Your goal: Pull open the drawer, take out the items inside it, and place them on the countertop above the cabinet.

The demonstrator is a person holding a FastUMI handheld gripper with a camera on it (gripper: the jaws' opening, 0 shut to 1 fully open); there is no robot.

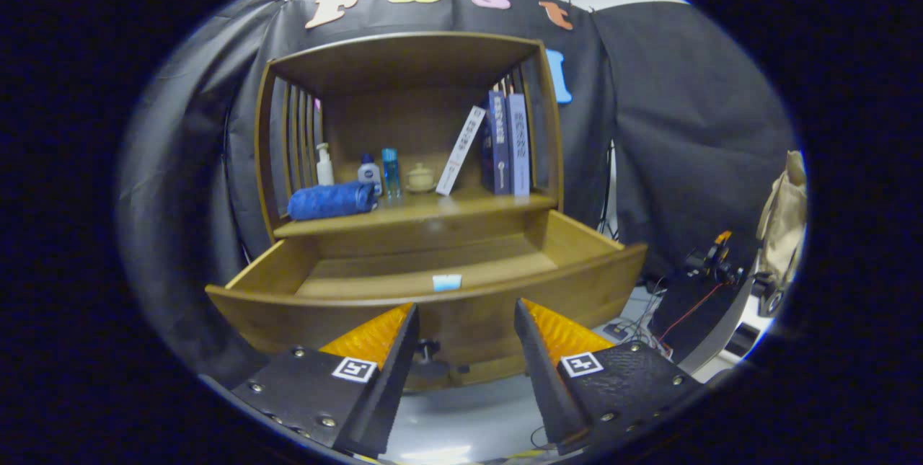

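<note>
The wooden drawer (433, 310) of the cabinet stands pulled out. Inside it, near the front wall, lies a small light-blue item (446, 282). My gripper (465, 313) is open in front of the drawer's front panel, with nothing between its fingers. The drawer's small dark knob (427, 347) shows in the gap beside my left finger (393, 364). Above the drawer is the countertop (418, 213), which carries a rolled blue towel (332, 200) at its left.
On the countertop also stand a white pump bottle (324, 165), a small white-and-blue bottle (369, 174), a clear blue bottle (390, 171), a beige lidded cup (420, 178), a leaning white book (461, 150) and upright blue books (507, 144). Cables and equipment (710, 263) lie at the right.
</note>
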